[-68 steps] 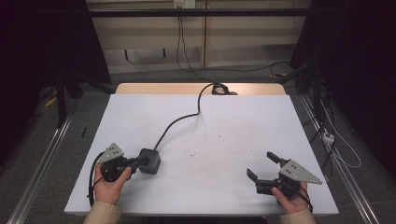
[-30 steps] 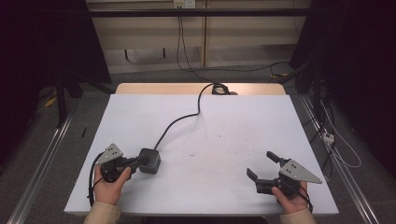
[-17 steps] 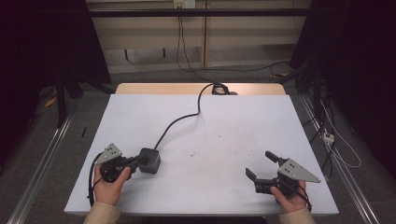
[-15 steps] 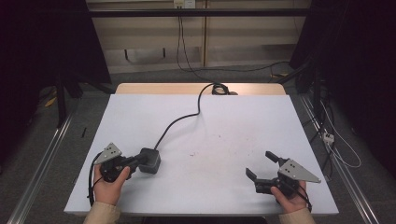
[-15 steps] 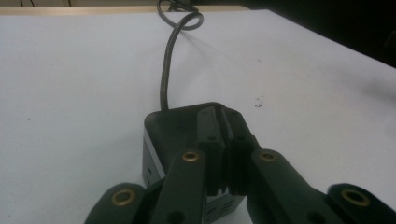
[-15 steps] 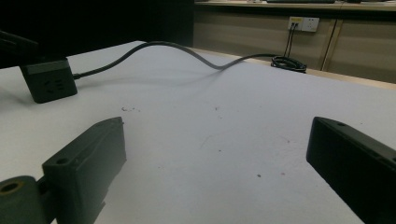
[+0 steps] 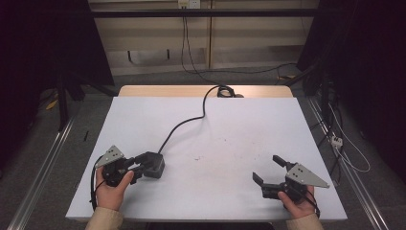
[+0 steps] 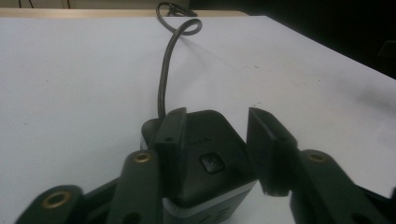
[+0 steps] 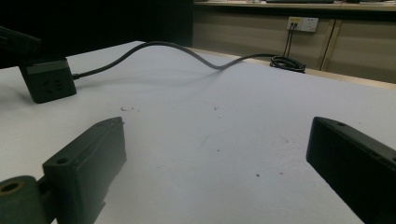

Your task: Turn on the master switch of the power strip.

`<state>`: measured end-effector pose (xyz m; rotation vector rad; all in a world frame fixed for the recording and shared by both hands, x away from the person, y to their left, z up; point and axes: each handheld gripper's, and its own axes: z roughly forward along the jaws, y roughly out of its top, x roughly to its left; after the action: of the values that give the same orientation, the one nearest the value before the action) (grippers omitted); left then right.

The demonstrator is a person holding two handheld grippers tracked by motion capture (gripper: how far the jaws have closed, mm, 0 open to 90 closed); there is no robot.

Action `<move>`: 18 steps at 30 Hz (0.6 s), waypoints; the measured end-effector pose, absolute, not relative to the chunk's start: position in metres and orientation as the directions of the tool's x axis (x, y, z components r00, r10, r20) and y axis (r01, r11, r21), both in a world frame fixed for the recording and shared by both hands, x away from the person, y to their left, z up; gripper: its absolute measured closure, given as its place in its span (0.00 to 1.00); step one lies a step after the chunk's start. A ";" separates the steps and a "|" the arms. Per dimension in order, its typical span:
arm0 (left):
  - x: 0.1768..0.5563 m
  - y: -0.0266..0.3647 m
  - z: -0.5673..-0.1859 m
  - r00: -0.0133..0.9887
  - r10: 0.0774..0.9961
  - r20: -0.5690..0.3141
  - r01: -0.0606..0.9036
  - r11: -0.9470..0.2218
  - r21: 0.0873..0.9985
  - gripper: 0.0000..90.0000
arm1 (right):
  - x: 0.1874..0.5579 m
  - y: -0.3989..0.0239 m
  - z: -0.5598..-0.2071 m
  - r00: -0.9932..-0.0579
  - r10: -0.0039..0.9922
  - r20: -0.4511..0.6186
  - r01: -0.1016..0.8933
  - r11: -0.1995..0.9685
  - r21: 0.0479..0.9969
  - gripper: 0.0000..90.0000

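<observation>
From the high view, the left gripper [image 7: 139, 166] sits at the near left of the white table [image 7: 239, 129]. A small black box [image 7: 152, 165] rests on the table right at its tips. A black cord [image 7: 184, 122] runs from the box to the far edge. The right gripper [image 7: 269, 171] waits at the near right, well apart from the box. Its jaws stand wide open with nothing in them.

In the left gripper view, the box [image 8: 205, 158] lies between the two jaws. The jaws have just been opening. One jaw is up against the box's side. The other jaw stands off with a gap of table showing, so the box is not squeezed now.

In the right gripper view, the box [image 9: 46, 84] sits far off at the left, and the cord [image 9: 187, 51] bends away toward the coil [image 9: 287, 63] at the back.

The step looks like letting the box go. To do it well, open the jaws a bit more, so both sides are free. Then pull the hand straight back, so a jaw does not drag the box or tug the cord.
</observation>
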<state>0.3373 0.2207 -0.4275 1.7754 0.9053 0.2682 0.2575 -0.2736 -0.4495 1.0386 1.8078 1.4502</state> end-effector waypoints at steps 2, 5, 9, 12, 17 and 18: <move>0.338 0.220 -0.427 0.684 0.689 -0.240 0.448 -0.138 0.883 0.60 | 0.257 -0.273 -0.449 -0.520 0.854 0.022 0.207 0.101 0.973 0.05; 0.338 0.220 -0.427 0.683 0.691 -0.239 0.451 -0.141 0.881 0.52 | 0.257 -0.274 -0.449 -0.520 0.854 0.023 0.208 0.101 0.973 0.05; 0.338 0.219 -0.426 0.684 0.688 -0.243 0.455 -0.141 0.880 0.44 | 0.256 -0.275 -0.449 -0.518 0.855 0.022 0.209 0.101 0.973 0.05; 0.338 0.219 -0.425 0.687 0.686 -0.240 0.452 -0.144 0.881 0.42 | 0.255 -0.275 -0.449 -0.518 0.855 0.019 0.205 0.102 0.973 0.05; 0.338 0.218 -0.425 0.691 0.684 -0.234 0.451 -0.155 0.879 0.37 | 0.255 -0.275 -0.449 -0.517 0.856 0.020 0.205 0.101 0.974 0.05; 0.338 0.218 -0.425 0.690 0.686 -0.231 0.451 -0.157 0.879 0.36 | 0.255 -0.275 -0.449 -0.518 0.855 0.020 0.205 0.102 0.974 0.05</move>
<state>0.3382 0.2184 -0.4249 1.7979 0.9027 0.2668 0.2552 -0.2749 -0.4487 1.0359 1.8055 1.4483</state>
